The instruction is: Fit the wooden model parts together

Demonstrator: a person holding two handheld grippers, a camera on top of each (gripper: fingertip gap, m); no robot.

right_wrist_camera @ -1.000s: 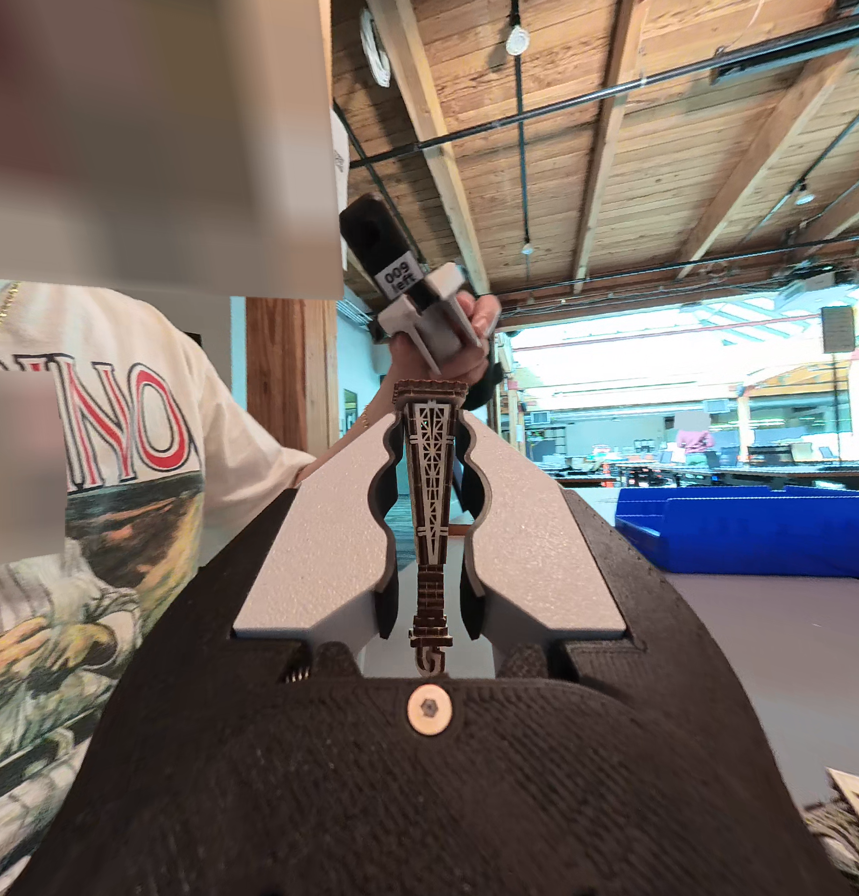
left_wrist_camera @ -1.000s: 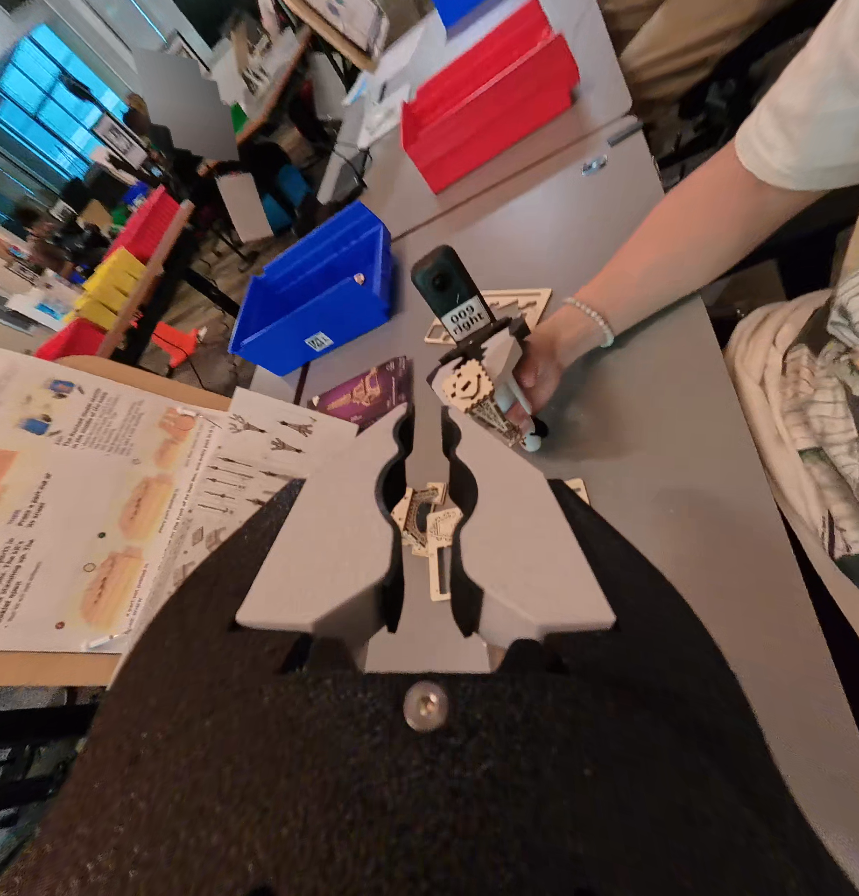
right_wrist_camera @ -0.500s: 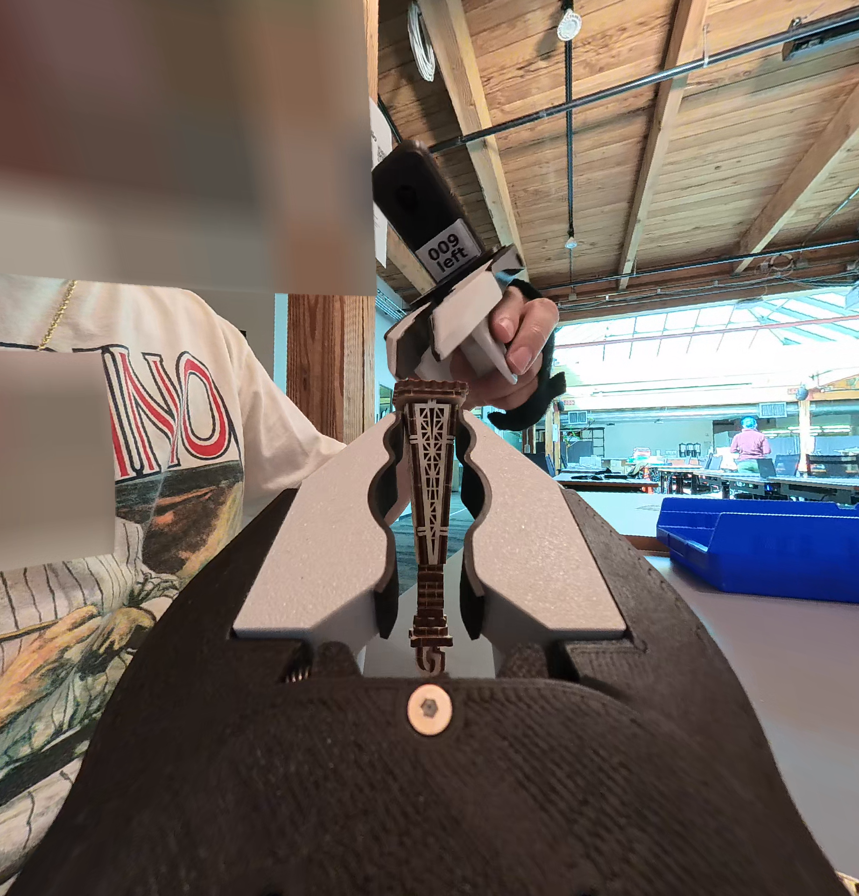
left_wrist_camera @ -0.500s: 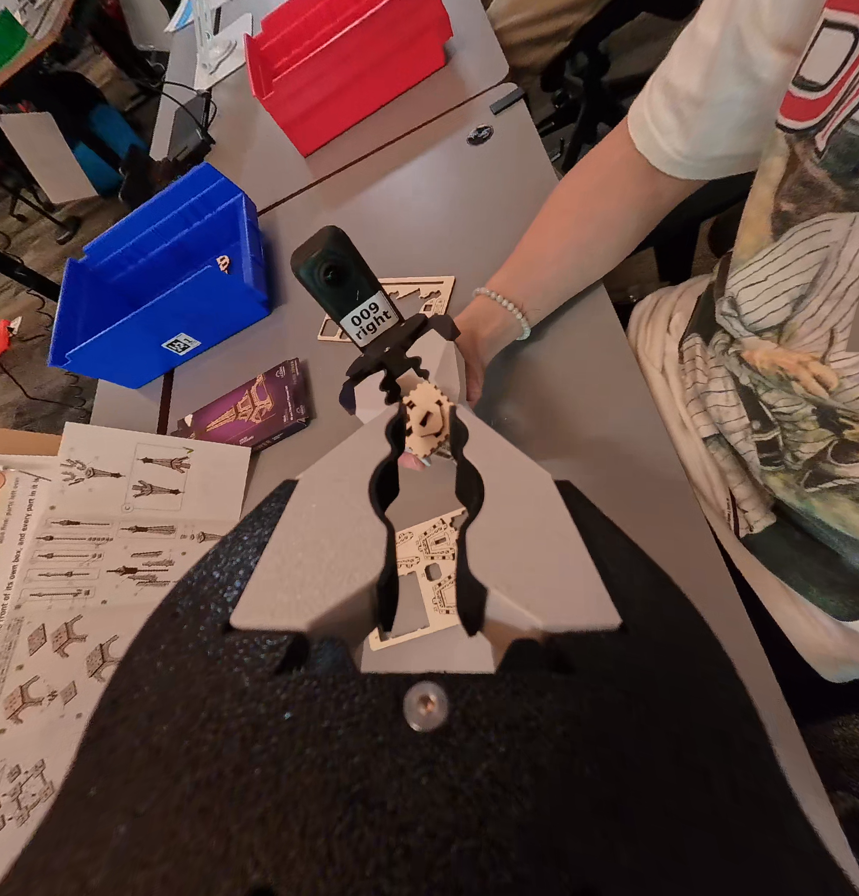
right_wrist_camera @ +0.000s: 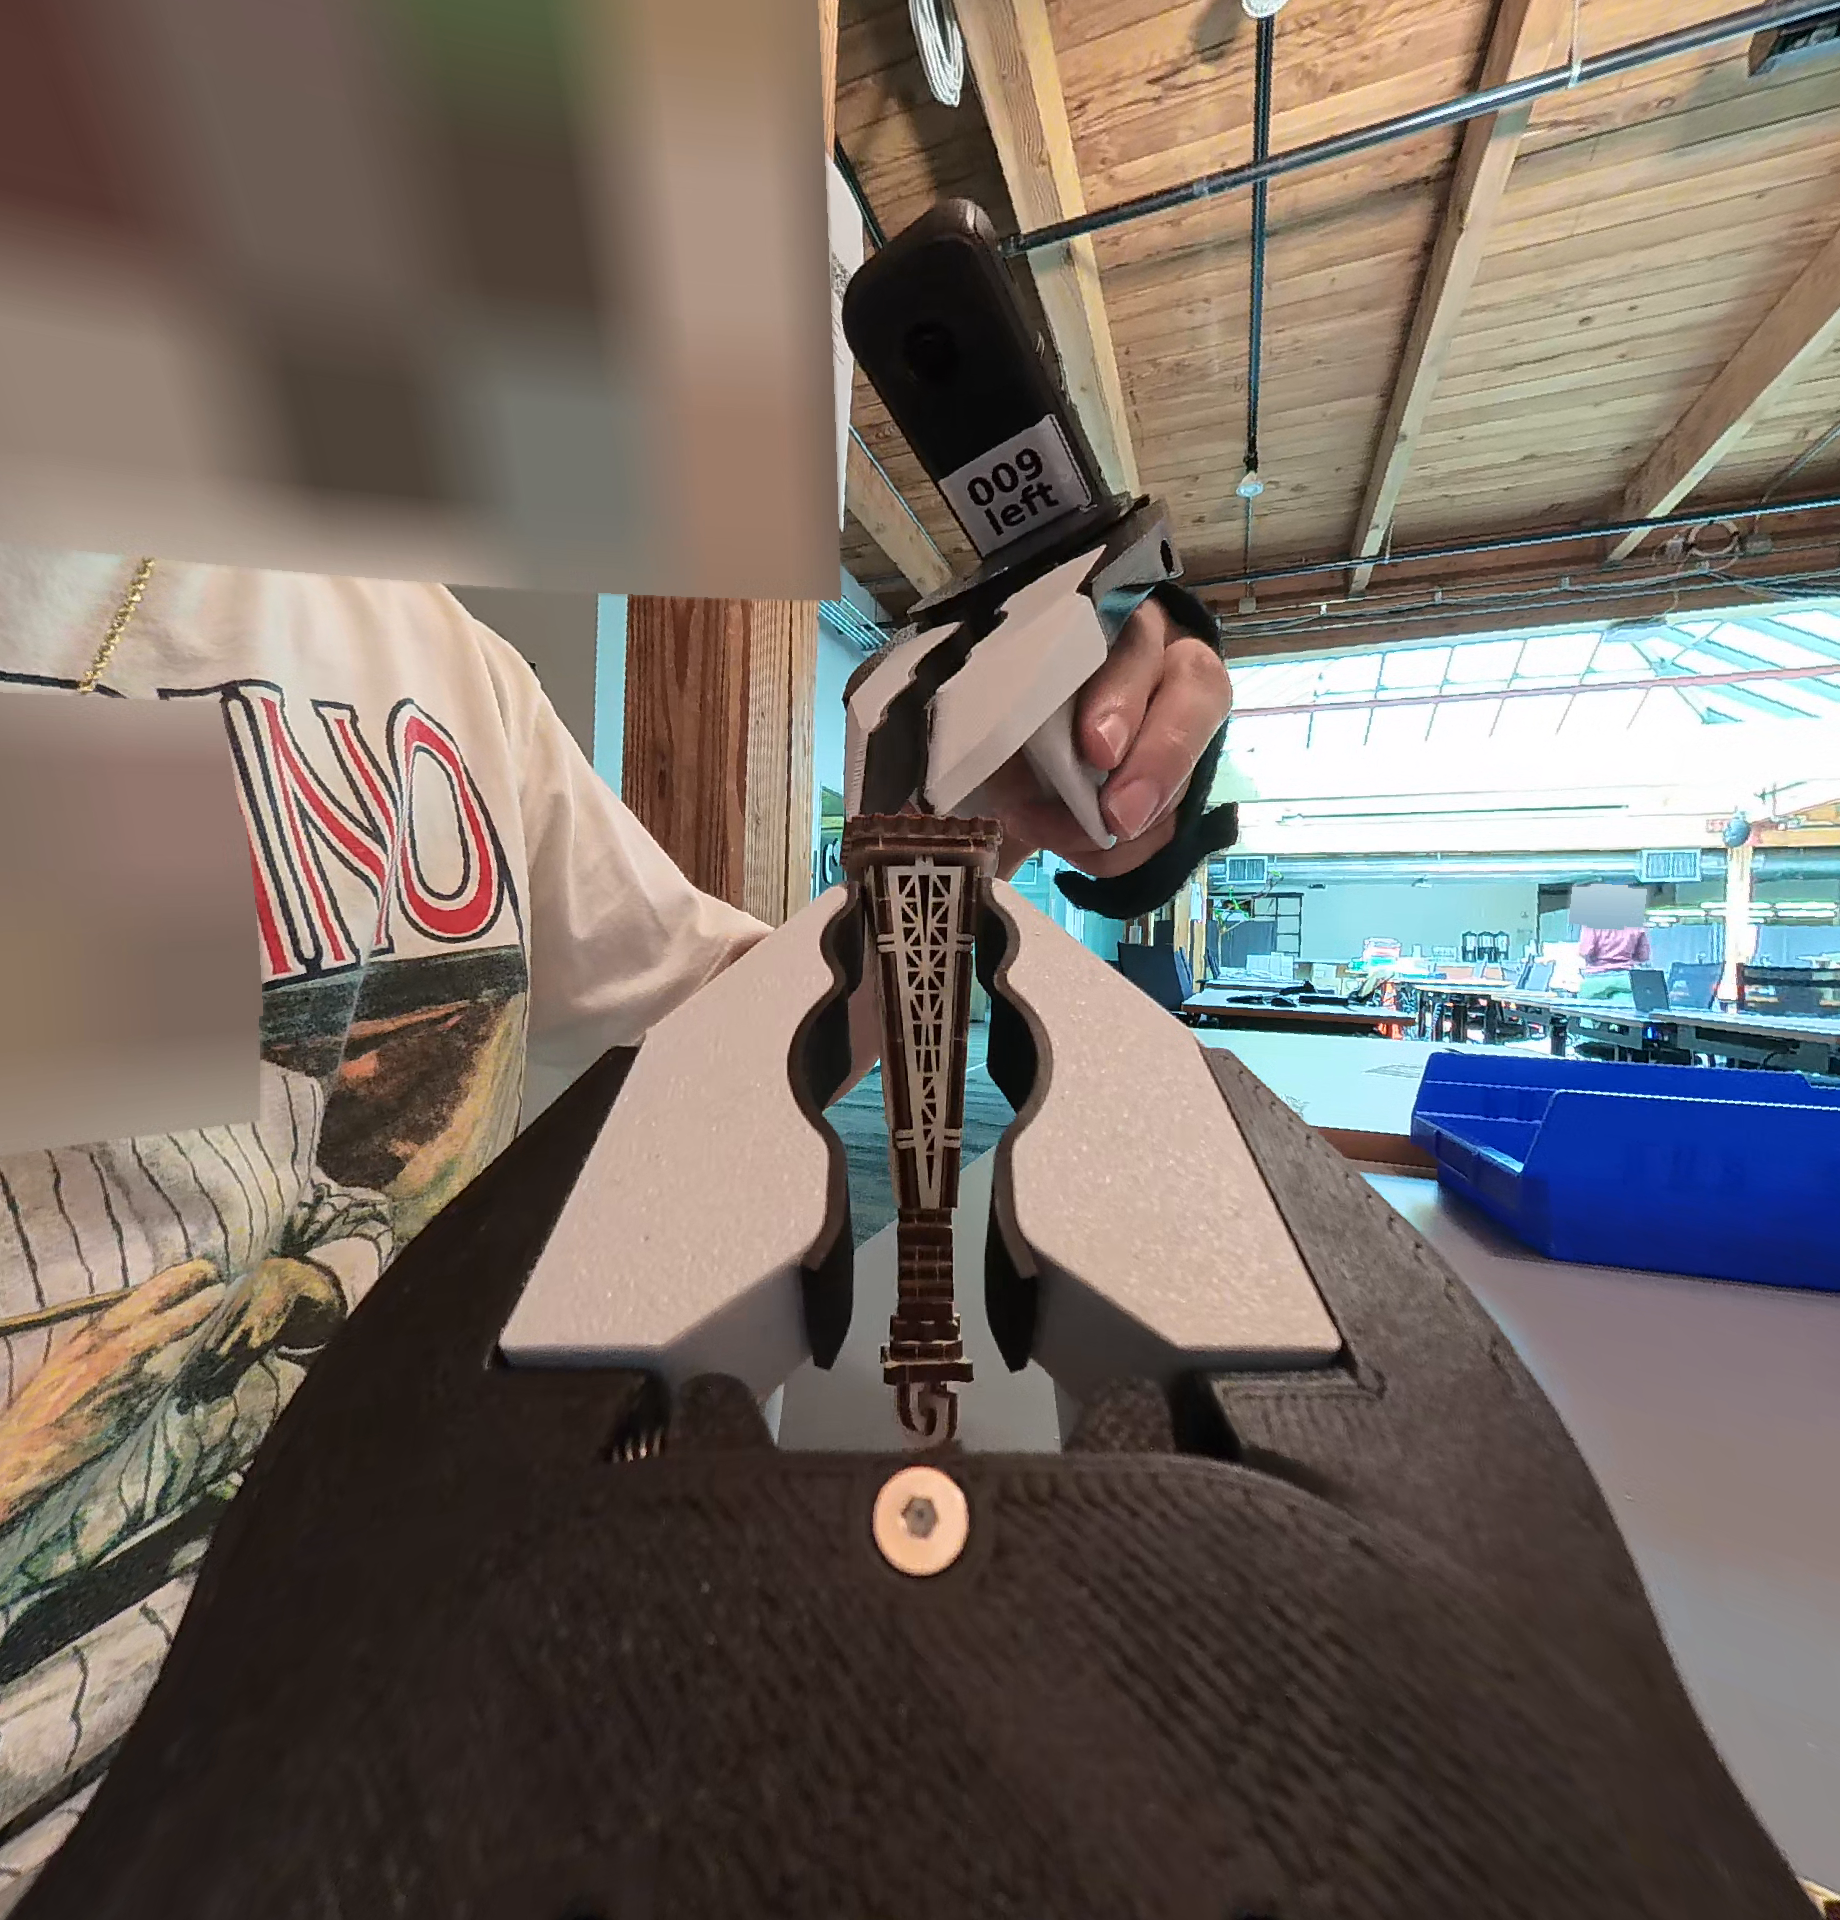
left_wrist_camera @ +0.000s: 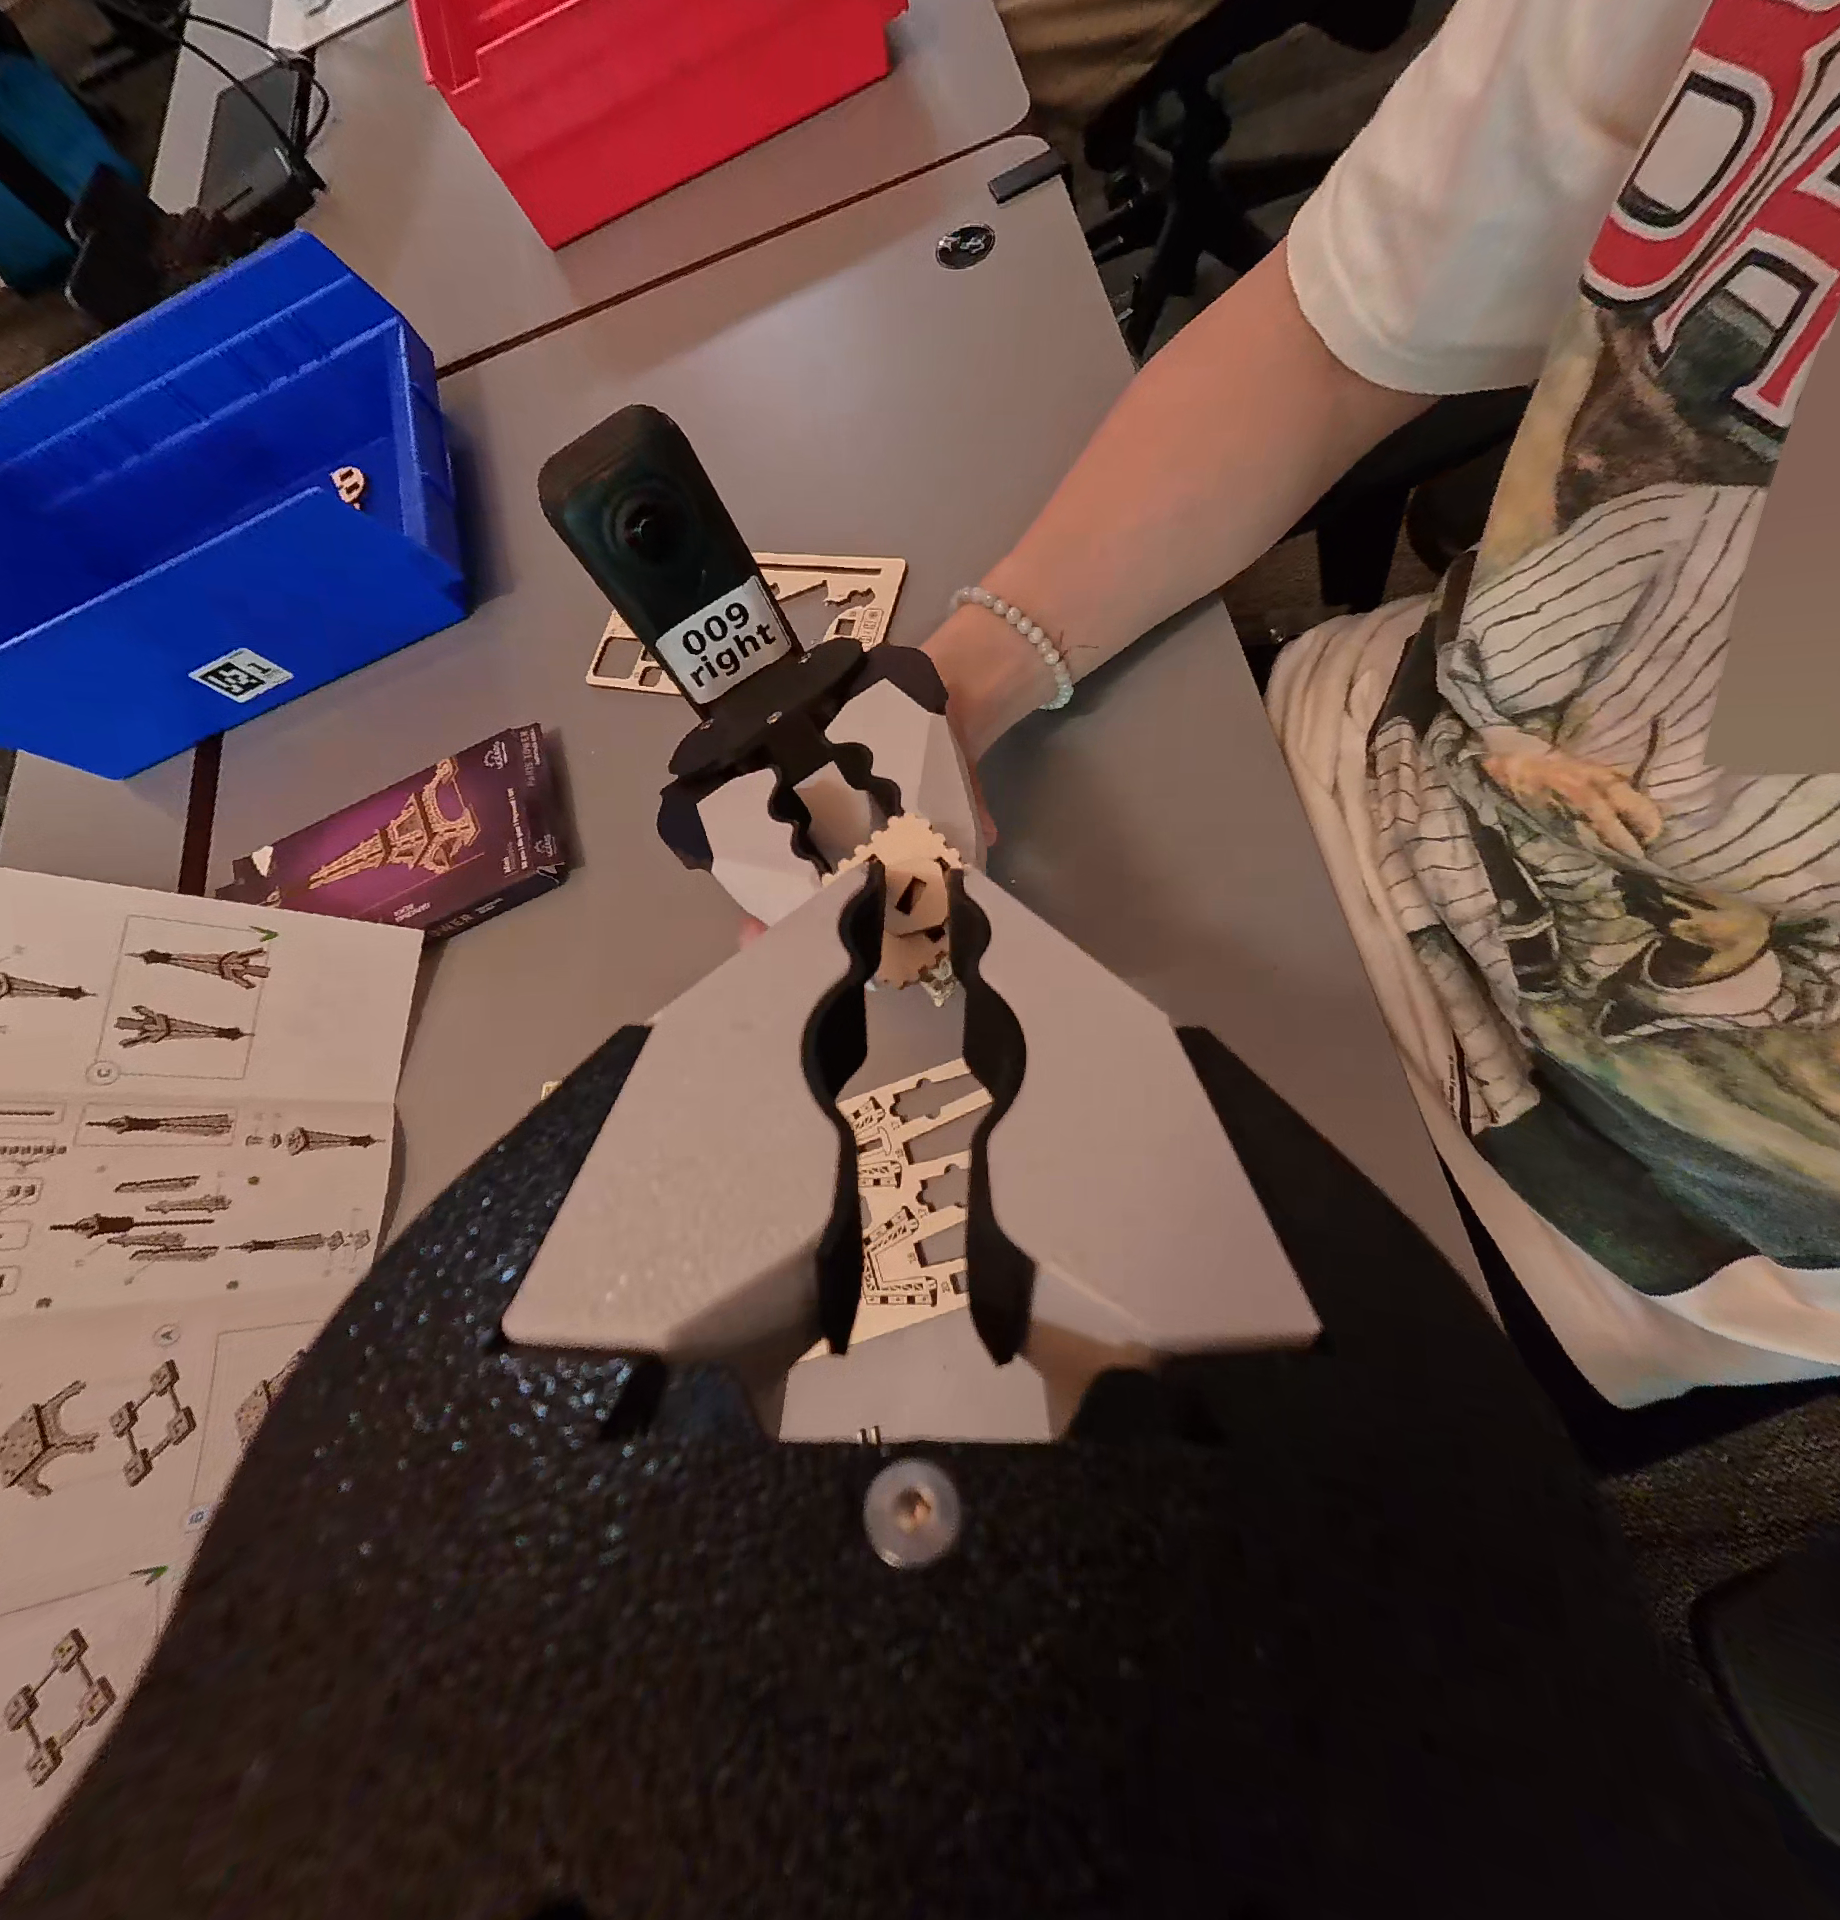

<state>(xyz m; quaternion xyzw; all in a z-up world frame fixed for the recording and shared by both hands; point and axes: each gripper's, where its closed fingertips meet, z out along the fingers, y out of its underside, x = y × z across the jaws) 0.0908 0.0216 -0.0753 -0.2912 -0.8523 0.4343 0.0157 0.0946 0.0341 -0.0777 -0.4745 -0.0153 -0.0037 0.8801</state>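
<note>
My right gripper [right_wrist_camera: 921, 904] is shut on a wooden lattice tower [right_wrist_camera: 921, 1039], holding it lengthwise with the wide toothed end past the fingertips. In the left wrist view that gripper [left_wrist_camera: 854, 857] points toward me and the tower's wide end [left_wrist_camera: 911, 914] shows pale. My left gripper [left_wrist_camera: 911, 883] has its jaws nearly closed with a narrow gap, and its tips are at that wide end. In the right wrist view the left gripper [right_wrist_camera: 880, 810] comes down from above and touches the end's top edge. I cannot tell whether it pinches the wood.
On the grey table [left_wrist_camera: 1155, 935] lie a blue bin [left_wrist_camera: 199, 582], a purple kit box [left_wrist_camera: 407, 831], instruction sheets [left_wrist_camera: 147, 1195] and two cut-out wooden part sheets [left_wrist_camera: 854, 592] [left_wrist_camera: 905, 1195]. A red bin [left_wrist_camera: 667, 94] stands on the far table. The person's torso [left_wrist_camera: 1622, 831] is at the right. My two grippers' fingertips are within a few centimetres of each other.
My left gripper has lifted from above the loose parts on the table and closed in on the tower's wide end. The right gripper has kept its hold on the tower throughout.
</note>
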